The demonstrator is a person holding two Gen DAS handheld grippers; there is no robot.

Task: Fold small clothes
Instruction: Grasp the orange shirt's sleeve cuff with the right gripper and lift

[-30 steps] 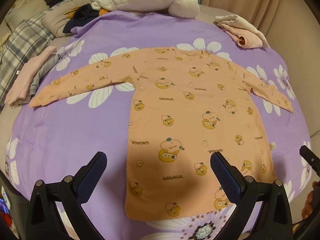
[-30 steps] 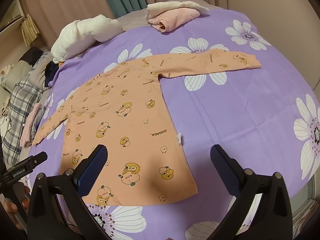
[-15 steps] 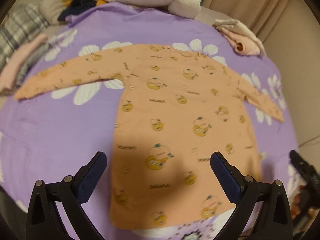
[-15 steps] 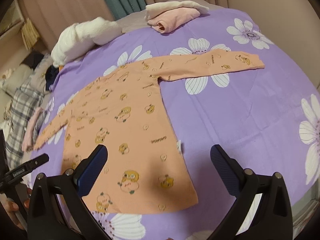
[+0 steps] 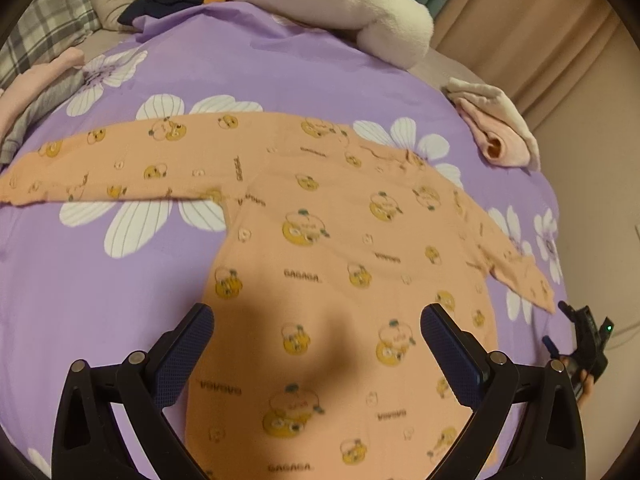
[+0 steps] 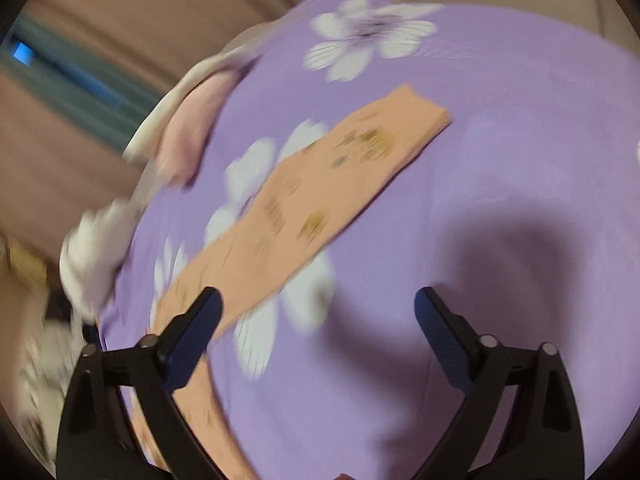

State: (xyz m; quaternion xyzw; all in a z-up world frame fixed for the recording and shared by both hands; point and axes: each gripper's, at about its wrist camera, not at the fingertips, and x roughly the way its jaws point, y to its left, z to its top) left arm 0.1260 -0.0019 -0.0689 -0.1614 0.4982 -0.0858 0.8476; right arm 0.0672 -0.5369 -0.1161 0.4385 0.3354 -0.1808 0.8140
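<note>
Warm, dim indoor light. The right wrist view is heavily motion-blurred; the left is only slightly soft. Dark shadows fall on the orange shirt [image 5: 344, 264] and purple bedsheet [image 6: 520, 240]. Fisheye edges curve and darken.

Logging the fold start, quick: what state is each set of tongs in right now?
Left tongs: open, empty, over the orange long-sleeve shirt.
Right tongs: open, empty, by the shirt's sleeve.

the left gripper [image 5: 316, 332] hangs wide open above the flat-spread orange shirt [image 5: 320, 240] on the purple sheet [image 5: 100, 300].
</note>
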